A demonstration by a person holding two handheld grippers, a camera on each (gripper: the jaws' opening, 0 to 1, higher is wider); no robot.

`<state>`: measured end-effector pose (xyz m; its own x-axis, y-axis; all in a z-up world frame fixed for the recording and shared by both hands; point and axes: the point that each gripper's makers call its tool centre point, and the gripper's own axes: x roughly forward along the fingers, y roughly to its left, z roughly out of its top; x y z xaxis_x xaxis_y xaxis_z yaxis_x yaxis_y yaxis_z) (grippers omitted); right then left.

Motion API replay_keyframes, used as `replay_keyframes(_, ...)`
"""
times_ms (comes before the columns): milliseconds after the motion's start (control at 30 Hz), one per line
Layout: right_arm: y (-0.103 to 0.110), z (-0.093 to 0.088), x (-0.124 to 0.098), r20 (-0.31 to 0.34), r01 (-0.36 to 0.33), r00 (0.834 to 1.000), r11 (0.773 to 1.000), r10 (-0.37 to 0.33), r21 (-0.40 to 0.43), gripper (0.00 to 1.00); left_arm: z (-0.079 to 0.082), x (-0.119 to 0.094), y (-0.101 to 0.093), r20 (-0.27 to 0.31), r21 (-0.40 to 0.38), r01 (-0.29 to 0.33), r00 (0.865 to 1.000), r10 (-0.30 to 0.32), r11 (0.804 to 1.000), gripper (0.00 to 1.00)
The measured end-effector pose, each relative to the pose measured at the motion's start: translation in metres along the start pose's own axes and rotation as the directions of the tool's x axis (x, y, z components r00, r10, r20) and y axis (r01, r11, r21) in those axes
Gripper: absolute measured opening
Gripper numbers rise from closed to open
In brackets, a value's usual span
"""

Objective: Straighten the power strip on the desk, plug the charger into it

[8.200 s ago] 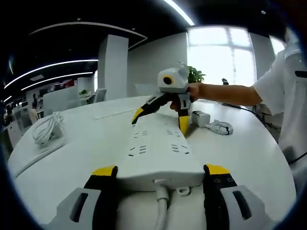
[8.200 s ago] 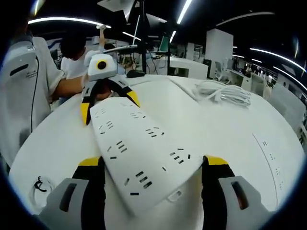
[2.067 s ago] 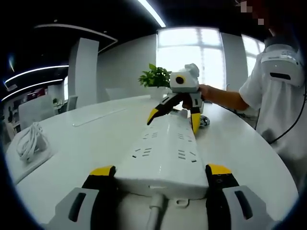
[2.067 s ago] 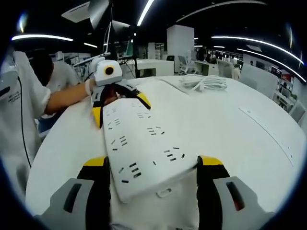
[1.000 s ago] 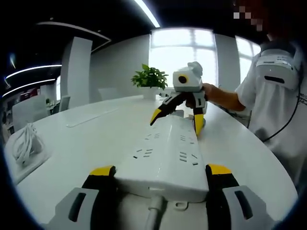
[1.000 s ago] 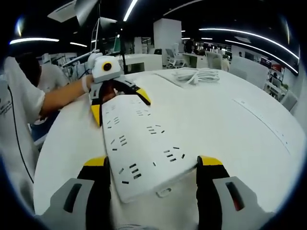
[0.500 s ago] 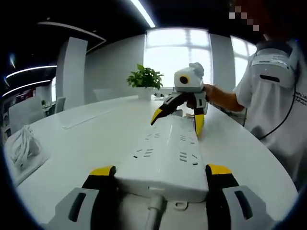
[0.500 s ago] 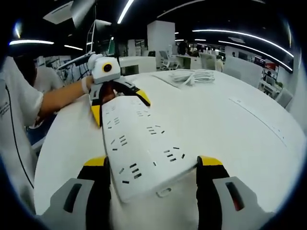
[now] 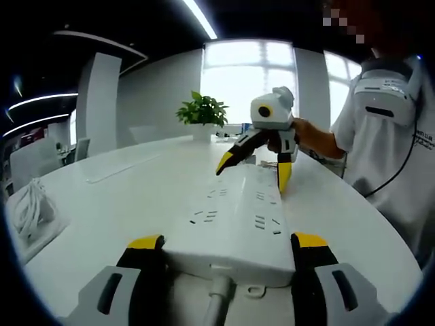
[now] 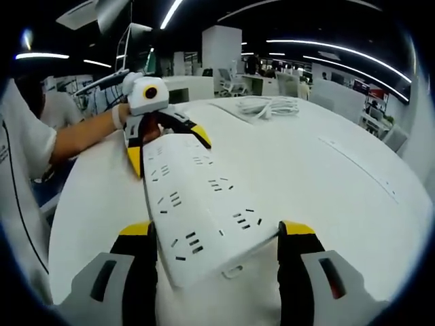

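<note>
A long white power strip [image 9: 238, 216] lies lengthwise between both grippers over the round white desk [image 9: 129, 197]. My left gripper [image 9: 228, 243] is shut on its cord end, yellow-tipped jaws pressed against both sides, and the white cord [image 9: 214, 305] runs out toward me. At the far end my right gripper [image 9: 255, 170] straddles the strip. In the right gripper view the same strip [image 10: 197, 204] slants between my right gripper [image 10: 216, 231], shut on its near end, and the left gripper [image 10: 167, 149], held by a hand at the far end.
A coiled white cable [image 9: 27, 210] lies at the desk's left edge, also visible as a coil [image 10: 268, 105] at the back. A potted plant [image 9: 200, 112] stands behind. A person in white [image 9: 387, 136] stands close on the right. A flush socket strip [image 10: 360, 170] is set into the desk.
Both views have swung slightly as the strip is turned with both grippers. Each hold on the strip is unchanged. In the left gripper view the right gripper sits a little higher.
</note>
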<state>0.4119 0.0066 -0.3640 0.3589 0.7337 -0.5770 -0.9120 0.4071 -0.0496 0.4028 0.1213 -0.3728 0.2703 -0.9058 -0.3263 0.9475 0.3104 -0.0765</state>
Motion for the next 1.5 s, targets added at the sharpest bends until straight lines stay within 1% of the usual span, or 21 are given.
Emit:
replay_keyframes(167,0.002,0.000,-0.001,0.027,0.020,0.999,1.000,-0.020,0.010,0.70,0.000,0.000,0.000,-0.002,0.003,0.014,1.000,-0.014,1.000,0.76)
replay_keyframes(467,0.004,0.000,-0.001,0.045,0.045,0.998,0.999,-0.046,0.022,0.71,0.000,-0.001,0.000,-0.002,0.007,0.030,1.000,-0.030,1.000,0.76)
replay_keyframes(633,0.002,0.001,-0.004,0.060,0.023,0.998,1.000,-0.025,0.020,0.70,0.000,0.000,0.000,0.001,0.009,0.029,1.000,-0.029,1.000,0.76)
replay_keyframes(667,0.002,0.003,-0.009,0.078,0.003,0.997,0.999,-0.006,0.040,0.68,0.000,0.000,0.000,0.003,0.009,0.028,1.000,-0.028,1.000,0.75)
replay_keyframes(700,0.001,0.009,-0.018,0.109,-0.014,0.994,0.997,0.006,0.078,0.64,0.000,0.000,0.000,0.004,0.009,0.027,1.000,-0.027,1.000,0.75)
replay_keyframes(733,-0.005,0.017,-0.032,0.154,-0.013,0.988,0.995,-0.002,0.099,0.59,0.000,0.000,-0.001,0.005,0.009,0.025,1.000,-0.025,1.000,0.75)
replay_keyframes(767,-0.010,0.022,-0.042,0.187,-0.006,0.982,0.995,-0.013,0.103,0.56,0.000,0.000,-0.001,0.006,0.009,0.024,1.000,-0.024,1.000,0.75)
replay_keyframes(800,-0.019,0.027,-0.057,0.226,0.012,0.973,0.994,-0.037,0.109,0.58,0.000,0.000,-0.001,0.007,0.009,0.023,1.000,-0.023,1.000,0.75)
replay_keyframes(833,-0.030,0.028,-0.071,0.249,0.046,0.966,0.993,-0.073,0.113,0.60,0.000,0.000,-0.001,0.007,0.009,0.022,1.000,-0.022,1.000,0.75)
replay_keyframes(900,-0.050,0.019,-0.095,0.258,0.119,0.955,0.987,-0.144,0.110,0.60,0.000,0.000,-0.001,0.008,0.009,0.021,1.000,-0.021,1.000,0.75)
replay_keyframes(933,-0.061,0.006,-0.105,0.233,0.168,0.954,0.981,-0.187,0.097,0.57,0.000,0.000,-0.001,0.007,0.008,0.018,1.000,-0.019,1.000,0.75)
replay_keyframes(967,-0.065,-0.001,-0.108,0.221,0.186,0.954,0.978,-0.202,0.092,0.55,0.000,0.000,-0.001,0.007,0.007,0.017,1.000,-0.017,1.000,0.75)
replay_keyframes(1000,-0.073,-0.013,-0.111,0.209,0.220,0.948,0.969,-0.240,0.116,0.54,0.000,0.000,-0.001,0.007,0.007,0.012,1.000,-0.012,1.000,0.75)
replay_keyframes(1033,-0.077,-0.019,-0.111,0.215,0.230,0.942,0.962,-0.259,0.150,0.55,0.000,0.000,-0.001,0.006,0.006,0.008,1.000,-0.009,1.000,0.75)
replay_keyframes(1133,-0.075,-0.026,-0.104,0.249,0.198,0.937,0.961,-0.243,0.194,0.55,0.000,0.000,-0.001,0.005,0.009,0.002,1.000,-0.002,1.000,0.75)
replay_keyframes(1167,-0.073,-0.029,-0.099,0.244,0.194,0.940,0.963,-0.237,0.187,0.55,0.000,0.000,-0.001,0.005,0.009,0.002,1.000,-0.002,1.000,0.75)
replay_keyframes(1200,-0.072,-0.034,-0.094,0.222,0.194,0.948,0.967,-0.228,0.165,0.55,0.000,0.000,-0.001,0.005,0.009,0.002,1.000,-0.002,1.000,0.75)
replay_keyframes(1233,-0.073,-0.036,-0.093,0.213,0.205,0.948,0.967,-0.235,0.154,0.55,0.000,0.000,-0.001,0.005,0.009,0.001,1.000,-0.001,1.000,0.75)
replay_keyframes(1300,-0.075,-0.037,-0.090,0.217,0.219,0.945,0.967,-0.243,0.131,0.54,-0.001,-0.001,-0.001,0.004,0.010,-0.002,1.000,0.002,1.000,0.75)
replay_keyframes(1367,-0.077,-0.032,-0.090,0.254,0.206,0.937,0.966,-0.242,0.159,0.52,-0.001,-0.001,0.000,0.003,0.012,-0.005,1.000,0.005,1.000,0.75)
replay_keyframes(1500,-0.081,-0.035,-0.086,0.250,0.211,0.937,0.964,-0.246,0.160,0.50,-0.001,-0.001,0.000,0.000,0.017,-0.010,1.000,0.010,1.000,0.75)
